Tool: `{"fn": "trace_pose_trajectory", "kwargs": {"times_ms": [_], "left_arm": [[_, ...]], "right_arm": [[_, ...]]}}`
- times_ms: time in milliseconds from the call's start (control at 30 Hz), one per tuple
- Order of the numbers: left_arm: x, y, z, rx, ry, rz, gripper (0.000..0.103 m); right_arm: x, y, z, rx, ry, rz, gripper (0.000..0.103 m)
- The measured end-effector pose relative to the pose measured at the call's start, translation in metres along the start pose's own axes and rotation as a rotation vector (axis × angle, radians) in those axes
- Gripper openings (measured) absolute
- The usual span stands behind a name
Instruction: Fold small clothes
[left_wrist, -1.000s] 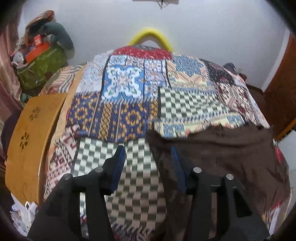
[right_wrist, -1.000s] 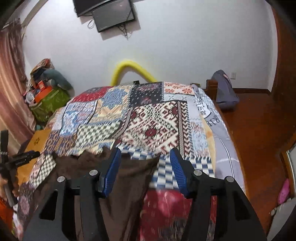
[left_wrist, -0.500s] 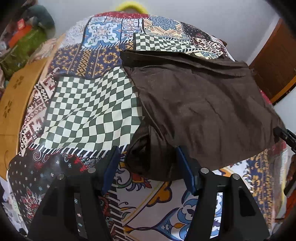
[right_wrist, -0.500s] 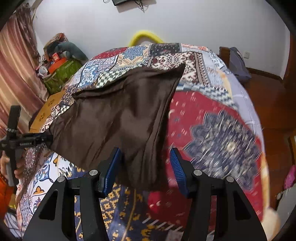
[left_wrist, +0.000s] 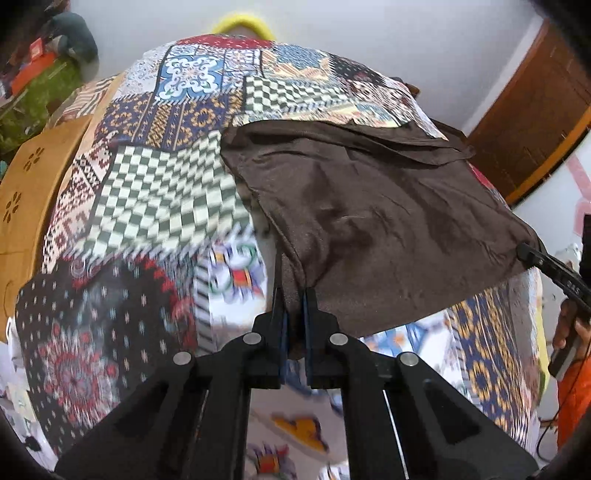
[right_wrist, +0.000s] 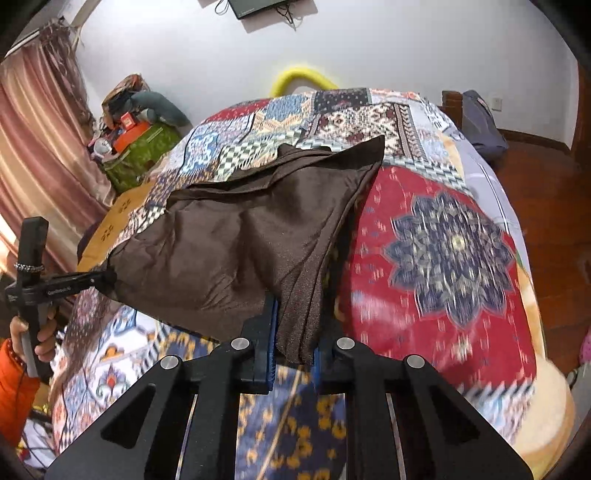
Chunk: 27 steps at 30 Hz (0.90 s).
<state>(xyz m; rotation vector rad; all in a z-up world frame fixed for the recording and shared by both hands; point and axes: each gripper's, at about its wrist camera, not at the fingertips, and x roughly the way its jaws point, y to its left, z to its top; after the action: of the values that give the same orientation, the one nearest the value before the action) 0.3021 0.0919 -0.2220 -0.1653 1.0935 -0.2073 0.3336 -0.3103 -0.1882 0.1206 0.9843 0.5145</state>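
Jaws just closed — left gripper (left_wrist: 294, 295), right gripper (right_wrist: 295, 325) now pinching brown cloth (left_wrist: 369, 221) corners.

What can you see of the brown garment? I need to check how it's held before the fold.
The brown garment is thin, smooth, slightly shiny and creased. Its near corners are pinched by the left gripper and right gripper, both just closed on it. The near part looks lifted; the far edge lies on the patchwork bedspread.
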Motion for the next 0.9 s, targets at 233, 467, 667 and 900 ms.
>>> {"fn": "trace_pose_trajectory", "kwargs": {"times_ms": [233, 467, 667, 900], "left_arm": [[-0.010, -0.004, -0.037, 0.024, 0.036, 0.004, 0.008], [-0.028, 0.012, -0.037, 0.034, -0.011, 0.136, 0.011], [-0.040, 0.003, -0.006, 0.089, -0.087, 0.164, 0.037], [-0.010, -0.028, 0.047, 0.151, -0.084, 0.115, 0.044]], "right_arm": [[-0.004, 0.003, -0.033, -0.013, 0.068, -0.028, 0.018], [-0.020, 0.001, -0.038, -0.045, 0.059, -0.139, 0.033], [-0.029, 0.011, -0.007, -0.085, -0.022, -0.125, 0.037], [0.016, 0.036, 0.030, -0.188, 0.019, -0.064, 0.036]]}}
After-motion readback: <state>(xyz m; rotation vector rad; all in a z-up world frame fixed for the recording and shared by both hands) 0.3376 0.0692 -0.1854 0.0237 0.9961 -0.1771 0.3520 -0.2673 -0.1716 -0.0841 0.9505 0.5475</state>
